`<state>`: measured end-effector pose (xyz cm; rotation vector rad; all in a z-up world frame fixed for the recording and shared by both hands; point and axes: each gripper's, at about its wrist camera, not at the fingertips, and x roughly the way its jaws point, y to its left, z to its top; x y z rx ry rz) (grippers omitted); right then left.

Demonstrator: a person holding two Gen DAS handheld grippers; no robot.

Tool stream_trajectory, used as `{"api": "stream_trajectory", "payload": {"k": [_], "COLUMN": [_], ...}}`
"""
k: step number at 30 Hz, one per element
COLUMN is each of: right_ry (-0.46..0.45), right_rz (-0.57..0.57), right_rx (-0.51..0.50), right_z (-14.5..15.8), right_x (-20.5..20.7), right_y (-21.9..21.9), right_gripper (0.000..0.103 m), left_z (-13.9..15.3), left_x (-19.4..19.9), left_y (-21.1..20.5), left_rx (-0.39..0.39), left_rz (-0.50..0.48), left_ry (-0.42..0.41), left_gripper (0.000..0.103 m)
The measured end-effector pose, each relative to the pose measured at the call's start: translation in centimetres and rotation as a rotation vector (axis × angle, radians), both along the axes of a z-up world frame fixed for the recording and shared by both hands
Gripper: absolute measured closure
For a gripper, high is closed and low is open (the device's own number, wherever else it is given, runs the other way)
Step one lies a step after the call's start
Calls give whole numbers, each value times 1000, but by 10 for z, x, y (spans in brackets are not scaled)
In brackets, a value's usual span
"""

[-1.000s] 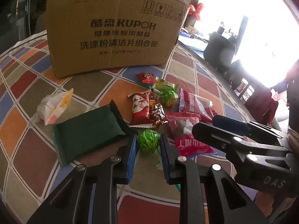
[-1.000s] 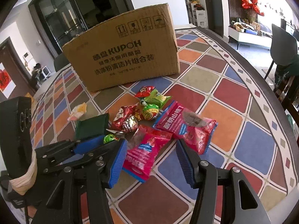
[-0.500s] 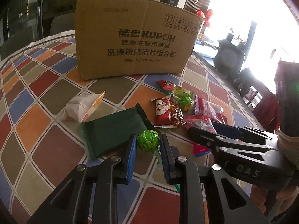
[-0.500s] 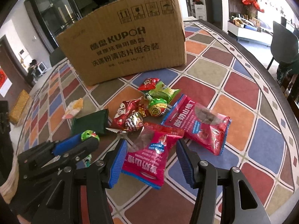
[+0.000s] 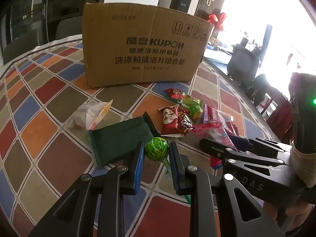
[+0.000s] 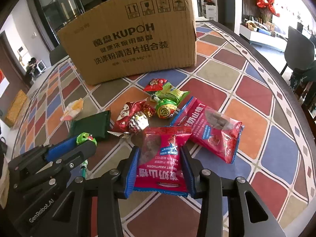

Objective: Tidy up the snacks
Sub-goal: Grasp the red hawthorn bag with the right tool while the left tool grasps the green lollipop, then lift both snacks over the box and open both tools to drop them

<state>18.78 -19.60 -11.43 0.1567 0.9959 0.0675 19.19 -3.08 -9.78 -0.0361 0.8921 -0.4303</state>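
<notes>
My left gripper (image 5: 156, 156) is shut on a green-wrapped lollipop (image 5: 156, 151) and holds it above the table; it also shows in the right wrist view (image 6: 86, 138). My right gripper (image 6: 160, 154) is shut on a red hawthorn snack bag (image 6: 162, 158), its fingers pinching the bag's sides. A second red bag (image 6: 213, 130) lies to its right. A dark green packet (image 5: 118, 140), a white-and-yellow packet (image 5: 90, 114) and several small red and green candies (image 6: 164, 102) lie in a pile before the cardboard box (image 6: 134, 39).
The round table (image 6: 256, 98) has a cloth of coloured tiles. Its edge curves close on the right. Dark chairs (image 6: 300, 45) stand beyond that edge. The tall box blocks the far side.
My right gripper has closed on the red bag, which was lying between its open fingers. My left gripper has lifted the lollipop and drawn back from the pile.
</notes>
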Motion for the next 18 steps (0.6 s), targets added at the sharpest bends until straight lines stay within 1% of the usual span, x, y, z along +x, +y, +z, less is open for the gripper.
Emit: {"api": "stream_trajectory", "payload": {"k": [10,18], "right_ry": [-82,-163], "right_rz": [12,33], "right_rx": [12,16], "right_z": [31,58], "right_x": [-17,-18], "right_y": [-3,-4], "right_gripper": [61,61], "left_z": [27,62], "left_x": [-10,-9], "left_y": [0,4], "left_rx": [-16,-22], "left_rz": [14,27], "left_ry": [-58,-132], "left_gripper": [78,78]}}
